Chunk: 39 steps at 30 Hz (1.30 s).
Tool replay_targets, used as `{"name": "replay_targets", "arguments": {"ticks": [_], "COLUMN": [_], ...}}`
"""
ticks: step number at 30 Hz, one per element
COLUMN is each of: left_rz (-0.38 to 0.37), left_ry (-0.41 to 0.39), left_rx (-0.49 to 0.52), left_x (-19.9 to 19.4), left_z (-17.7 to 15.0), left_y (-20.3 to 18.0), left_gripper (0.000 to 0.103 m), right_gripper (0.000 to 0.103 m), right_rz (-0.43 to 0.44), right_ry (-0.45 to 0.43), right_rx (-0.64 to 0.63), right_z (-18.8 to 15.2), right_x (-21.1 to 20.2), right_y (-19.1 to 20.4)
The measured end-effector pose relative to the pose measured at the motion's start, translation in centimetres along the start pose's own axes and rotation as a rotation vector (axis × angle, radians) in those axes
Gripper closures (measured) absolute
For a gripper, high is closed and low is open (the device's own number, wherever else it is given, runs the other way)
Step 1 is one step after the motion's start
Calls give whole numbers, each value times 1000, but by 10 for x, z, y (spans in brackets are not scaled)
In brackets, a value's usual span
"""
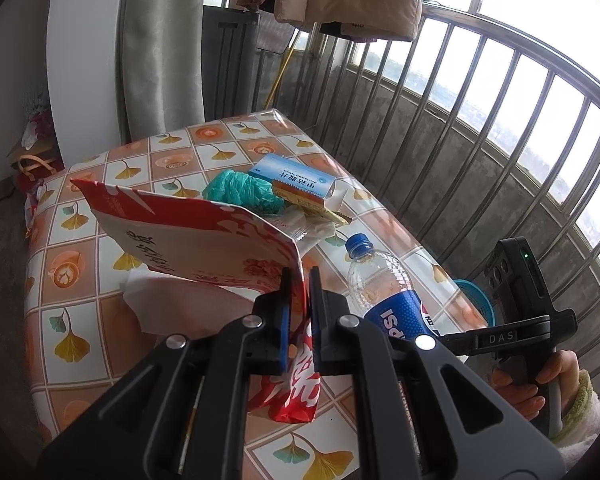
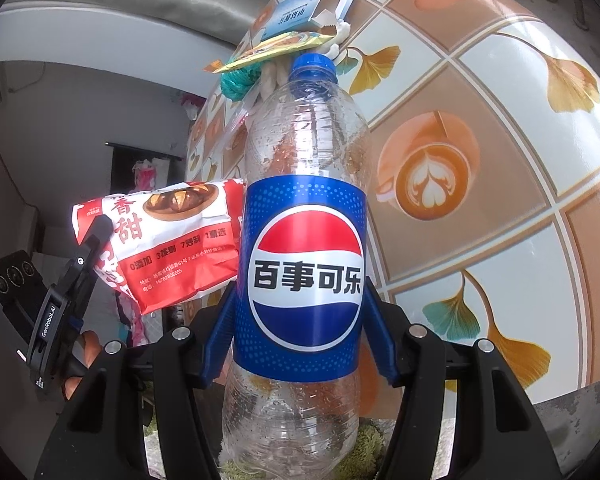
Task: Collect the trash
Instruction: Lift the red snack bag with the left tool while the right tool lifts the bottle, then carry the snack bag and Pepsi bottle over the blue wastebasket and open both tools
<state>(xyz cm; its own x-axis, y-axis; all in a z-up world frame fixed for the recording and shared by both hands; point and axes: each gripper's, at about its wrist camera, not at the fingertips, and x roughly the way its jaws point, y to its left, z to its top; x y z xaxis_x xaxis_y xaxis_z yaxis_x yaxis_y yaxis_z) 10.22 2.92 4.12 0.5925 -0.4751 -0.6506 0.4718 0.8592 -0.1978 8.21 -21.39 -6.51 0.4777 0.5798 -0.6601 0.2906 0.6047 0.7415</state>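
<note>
Your left gripper (image 1: 300, 280) is clamped tight on the edge of a red-and-white paper food bag (image 1: 204, 240), the blue pads pinching the thin paper between them; the bag is held up off the table (image 1: 80, 340), with its mouth opening toward the far end. In the right wrist view the same bag hangs at left, printed side showing, with the left gripper gripping it by its left edge. Your right gripper (image 2: 300, 320) grips an empty clear Pepsi bottle (image 2: 304, 280) around the blue label, a blue finger (image 2: 222, 332) pressed against each side; the blue cap (image 2: 314, 66) points away from the camera. From the left wrist view the bottle sits just right of the bag, neck toward the far end, over the table's near right part. Whether the bottle touches the table or is lifted clear, you cannot tell. Your right hand (image 1: 540, 384), in a fuzzy pale sleeve, shows at the right edge. Trash on the ginkgo-and-coffee-pattern tablecloth, clustered beyond the bag: a crumpled teal plastic bag (image 1: 240, 192), a blue-and-white medicine box (image 1: 296, 180) with an open flap, a yellow-orange wrapper (image 1: 312, 204) under the box, and crumpled clear plastic (image 1: 316, 228) just beside them. White tissue paper (image 1: 168, 296) lies under the held bag. Metal window bars (image 1: 500, 120) run along the right side.
</note>
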Motion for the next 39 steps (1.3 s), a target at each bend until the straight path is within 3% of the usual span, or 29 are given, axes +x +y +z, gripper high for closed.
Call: {"name": "replay_targets", "arguments": {"ticks": [16,22,31,39], "left_rz": [-6,-83,-134,-192], "left_ry": [-19,-51,-77,-123], "left_rx": [13,-11,-36,-7], "left_x": [-10,-28,-56,-74], "left_z": [1,-4,-10,-1], "left_y": [0,8,17,2], "left_gripper": [97,97,97,97], "right_gripper": [45,45,45,45], "right_rz": [5,6,38,73], "right_ry": [-9,-14,-13,-44], "right_rx": [-9,-12,2,1], "right_z": [-2,-4,-8,-9], "right_x": [-4,-6,-5,-19], "right_y": [-1,0,-3,-5]}}
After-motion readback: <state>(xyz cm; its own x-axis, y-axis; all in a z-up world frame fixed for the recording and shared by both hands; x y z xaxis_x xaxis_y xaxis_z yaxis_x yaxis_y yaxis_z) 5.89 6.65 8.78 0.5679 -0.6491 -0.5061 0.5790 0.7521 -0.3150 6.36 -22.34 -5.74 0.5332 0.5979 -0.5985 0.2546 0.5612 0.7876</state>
